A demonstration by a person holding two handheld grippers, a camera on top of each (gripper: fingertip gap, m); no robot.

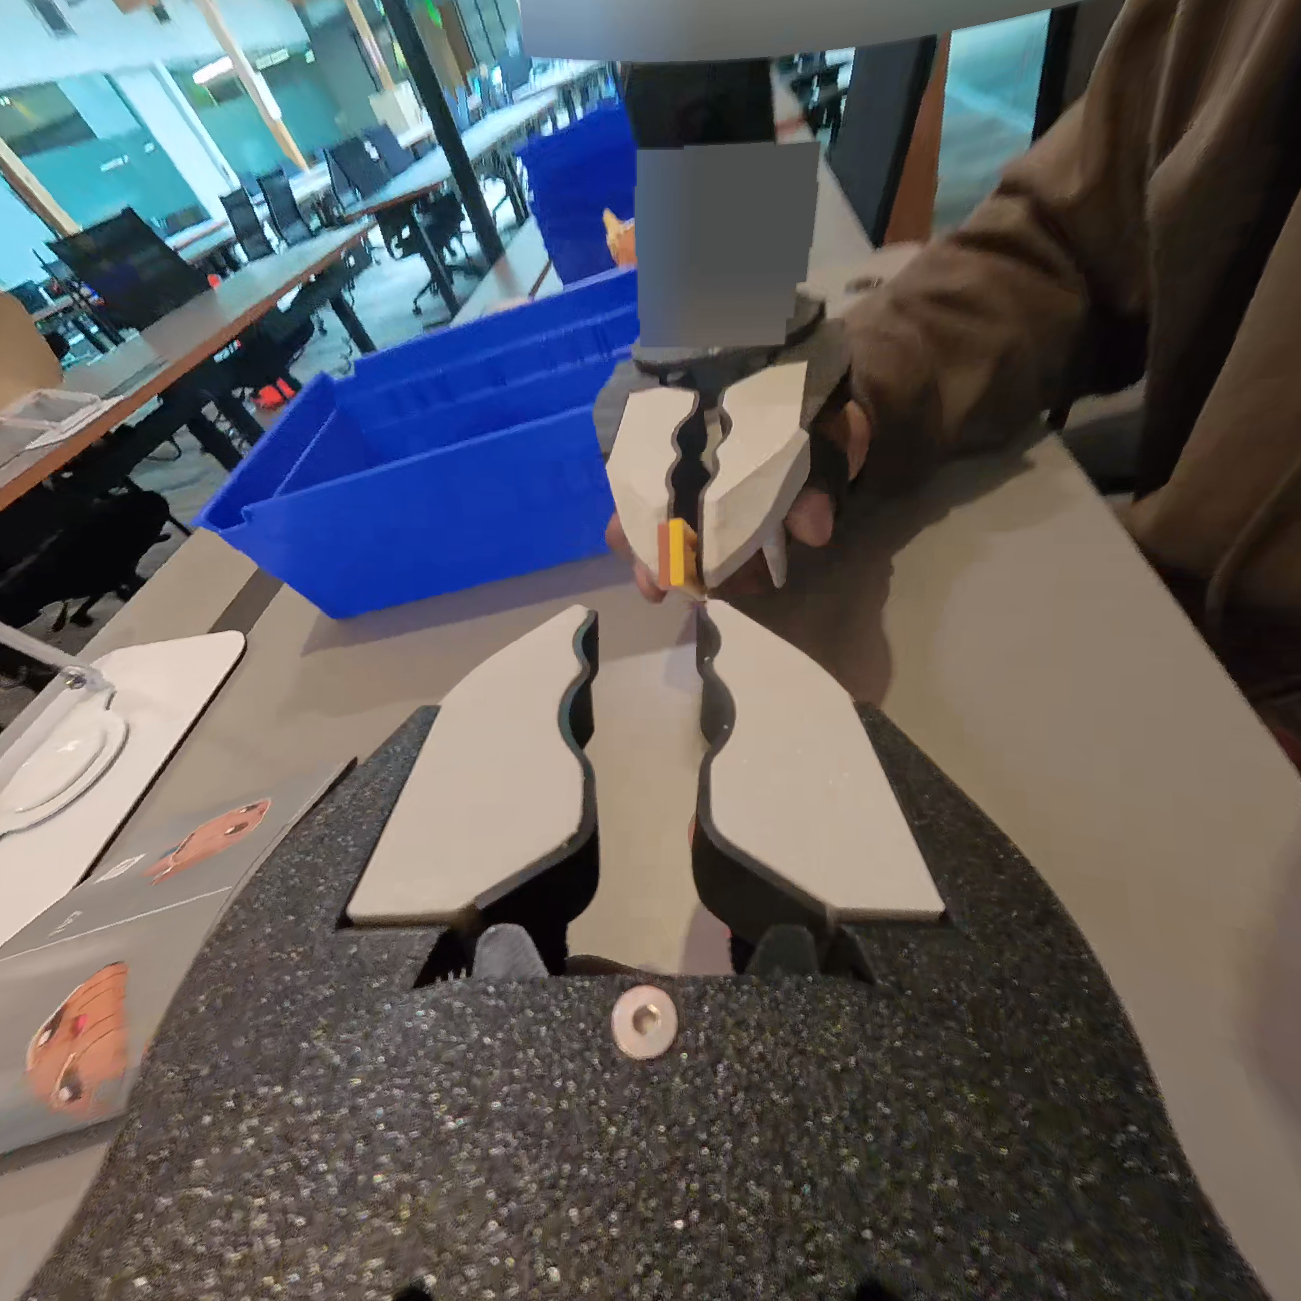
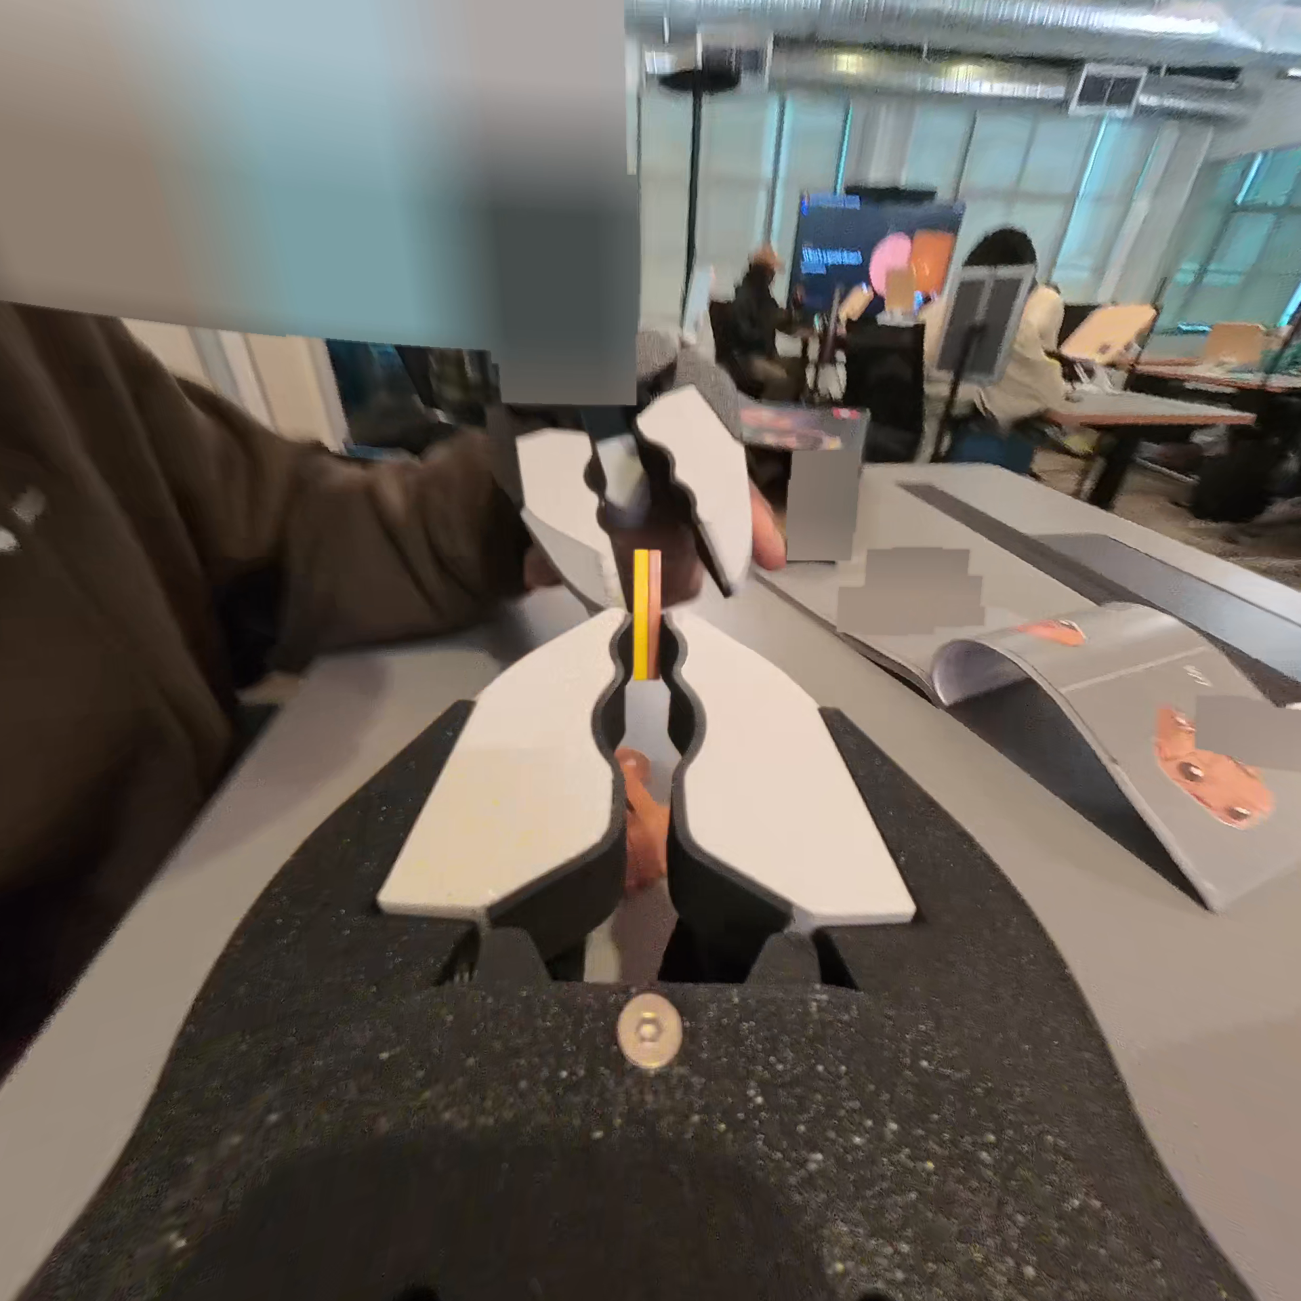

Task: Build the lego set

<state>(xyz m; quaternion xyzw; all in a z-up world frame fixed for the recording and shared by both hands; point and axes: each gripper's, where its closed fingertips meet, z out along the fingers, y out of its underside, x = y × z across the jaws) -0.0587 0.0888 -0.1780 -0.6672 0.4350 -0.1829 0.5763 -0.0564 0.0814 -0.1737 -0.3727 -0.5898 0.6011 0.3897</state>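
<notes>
Tabletop (image 1: 1021,704) of pale grey laminate, two hand-held grippers facing each other above it.

Right gripper (image 2: 646,637), white-faced fingers on black speckled body: jaws closed on a thin stacked lego piece (image 2: 646,616), one yellow plate and one brown-orange plate pressed flat together, held upright on edge between the fingertips. About half of the piece stands proud past the tips. In the left wrist view the same lego piece (image 1: 677,555) shows at the far gripper's tip, just above the tabletop.

Left gripper (image 1: 644,619), same build: jaws parted with a wide gap, nothing between them, grey tabletop visible through the gap. Its tips point at the right gripper's tips and sit very near them; whether the left tip touches the lego piece cannot be told. From the right wrist view the left gripper's fingers spread in a V just beyond the piece.

Brown sleeve (image 1: 1056,267) and a partly gloved hand (image 1: 831,479) wrap the right gripper's handle.

Blue plastic bins (image 1: 422,507), nested, stand on the tabletop beyond the left gripper, to its left. Open grey instruction booklet (image 2: 1098,676) with pictures of a brown figure's head lies on the tabletop, one page curled up. White rounded-corner base plate (image 1: 169,690) with a clear stand sits near the booklet's edge.

Background: office desks, chairs, seated people, a lit screen, all blurred.
</notes>
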